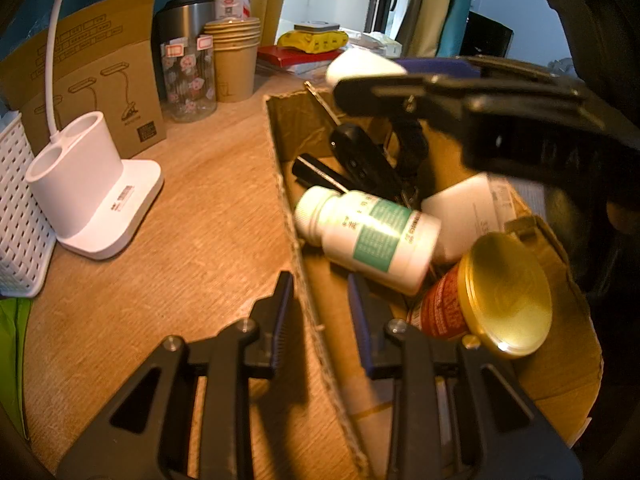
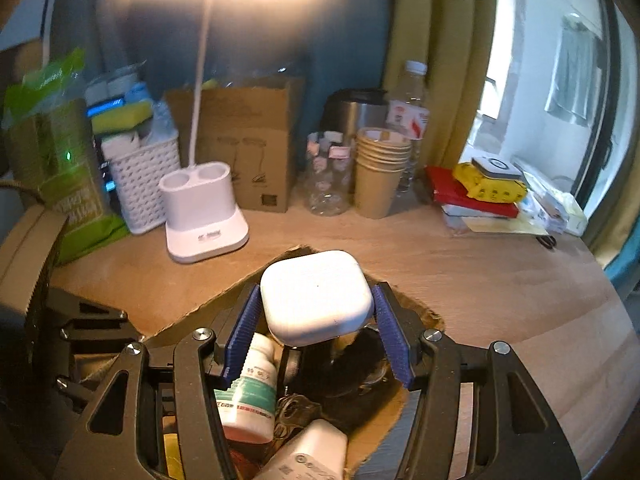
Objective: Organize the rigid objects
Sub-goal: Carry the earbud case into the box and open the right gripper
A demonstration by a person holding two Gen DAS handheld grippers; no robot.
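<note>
An open cardboard box (image 1: 280,152) stands on the wooden desk. My left gripper (image 1: 320,312) straddles its near wall, jaws closed on the cardboard. Inside lie a white pill bottle (image 1: 368,232) with a green label, a red tin with a gold lid (image 1: 492,296), a black key fob (image 1: 360,156) and a white carton (image 1: 464,208). My right gripper (image 2: 316,294) hovers above the box (image 2: 208,304), shut on a white rounded case (image 2: 316,296). The left wrist view shows that case (image 1: 352,66) in the right gripper (image 1: 384,80) over the box's far end. The pill bottle (image 2: 250,392) lies below it.
A white lamp base with two cups (image 1: 92,200) and a white basket (image 1: 16,208) stand left of the box. Behind are a lamp carton (image 1: 100,72), a glass jar (image 1: 188,76), stacked paper cups (image 1: 234,52), a steel mug (image 1: 184,16) and a red book under a yellow pack (image 2: 488,184). A green bag (image 2: 60,184) is far left.
</note>
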